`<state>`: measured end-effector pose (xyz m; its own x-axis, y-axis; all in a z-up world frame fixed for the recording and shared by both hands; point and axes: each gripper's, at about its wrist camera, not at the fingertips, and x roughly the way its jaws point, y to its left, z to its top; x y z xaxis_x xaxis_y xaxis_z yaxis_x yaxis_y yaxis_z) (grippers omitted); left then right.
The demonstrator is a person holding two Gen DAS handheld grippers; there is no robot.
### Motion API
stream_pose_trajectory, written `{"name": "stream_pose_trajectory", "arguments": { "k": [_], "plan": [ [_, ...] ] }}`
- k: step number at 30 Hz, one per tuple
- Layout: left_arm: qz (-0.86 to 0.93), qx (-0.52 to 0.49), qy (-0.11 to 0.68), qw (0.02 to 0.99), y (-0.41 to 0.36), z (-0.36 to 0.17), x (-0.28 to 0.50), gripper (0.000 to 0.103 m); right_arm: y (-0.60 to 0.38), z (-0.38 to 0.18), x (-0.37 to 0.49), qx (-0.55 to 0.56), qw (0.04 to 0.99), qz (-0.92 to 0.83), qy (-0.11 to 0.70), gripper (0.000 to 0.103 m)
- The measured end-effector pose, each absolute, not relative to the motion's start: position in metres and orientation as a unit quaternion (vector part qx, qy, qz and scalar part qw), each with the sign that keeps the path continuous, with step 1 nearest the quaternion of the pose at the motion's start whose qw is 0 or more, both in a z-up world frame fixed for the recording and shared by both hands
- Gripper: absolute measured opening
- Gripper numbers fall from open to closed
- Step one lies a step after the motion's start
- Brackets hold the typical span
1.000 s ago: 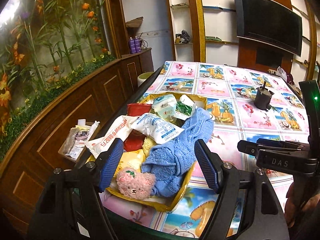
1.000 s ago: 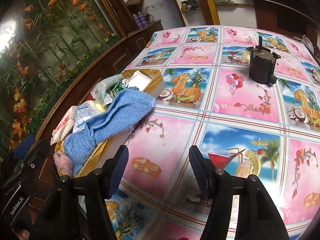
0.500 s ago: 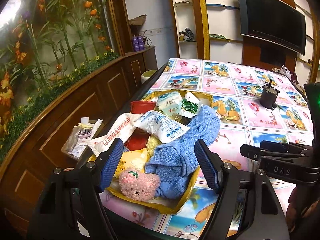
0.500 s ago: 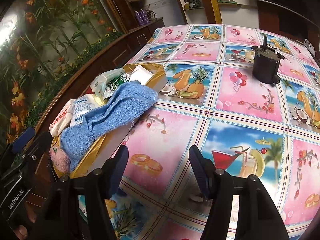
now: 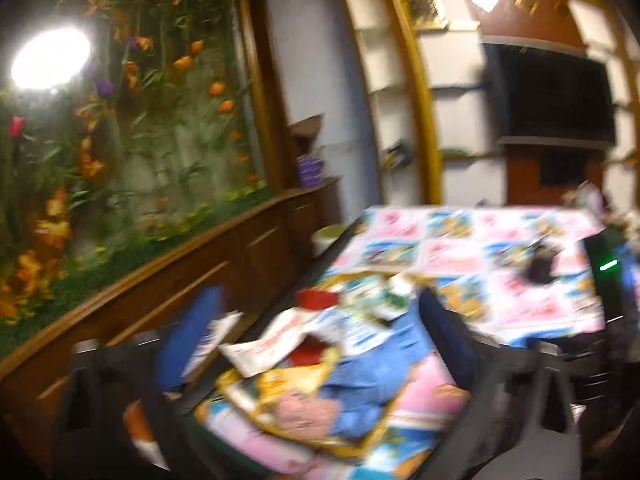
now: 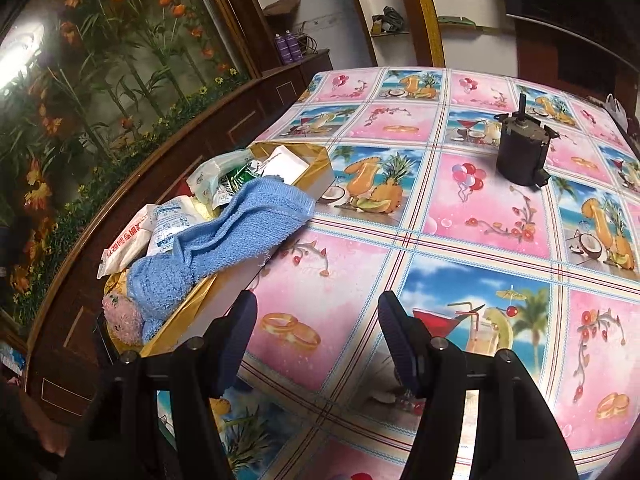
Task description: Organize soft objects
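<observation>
A gold box (image 6: 316,164) stands at the left edge of the table, heaped with soft things. A blue towel (image 6: 224,248) drapes over its right rim, a pink plush (image 6: 120,316) sits at the near end, and white packets (image 6: 168,228) lie behind. The left wrist view is blurred: my left gripper (image 5: 318,300) hovers near the box (image 5: 256,404), above the towel (image 5: 372,376) and plush (image 5: 304,416). Its jaws are opening wide and nothing is pressed between them. My right gripper (image 6: 316,304) is open over the tablecloth, right of the box, holding nothing.
A black cylindrical device (image 6: 520,156) stands on the patterned tablecloth (image 6: 480,216) at the far right. A wooden cabinet (image 6: 224,120) with a flower panel runs along the table's left side. Shelves and a dark screen (image 5: 548,96) fill the back wall.
The left gripper's jaws have spread wider and its view has swung upward and blurred, so the box sits lower in frame. The right gripper has stayed put.
</observation>
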<state>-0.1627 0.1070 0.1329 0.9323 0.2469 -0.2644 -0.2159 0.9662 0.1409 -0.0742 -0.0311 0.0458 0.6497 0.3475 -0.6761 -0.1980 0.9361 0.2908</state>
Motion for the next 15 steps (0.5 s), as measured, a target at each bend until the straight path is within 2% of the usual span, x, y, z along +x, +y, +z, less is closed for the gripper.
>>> {"name": "stream_pose_trajectory", "arguments": {
  "k": [4,9,15],
  "plan": [
    [0.017,0.008,0.201,0.98,0.103,0.136,-0.139,0.103,-0.037,0.047,-0.075,0.1,0.904,0.15,0.387,0.063],
    [0.04,-0.006,0.191,0.981,0.098,0.138,-0.128,0.103,-0.051,0.049,-0.078,0.102,0.907,0.14,0.384,0.063],
    [0.057,-0.018,0.225,0.973,0.094,0.132,-0.119,0.103,-0.061,0.048,-0.075,0.098,0.906,0.136,0.389,0.063]
  ]
}}
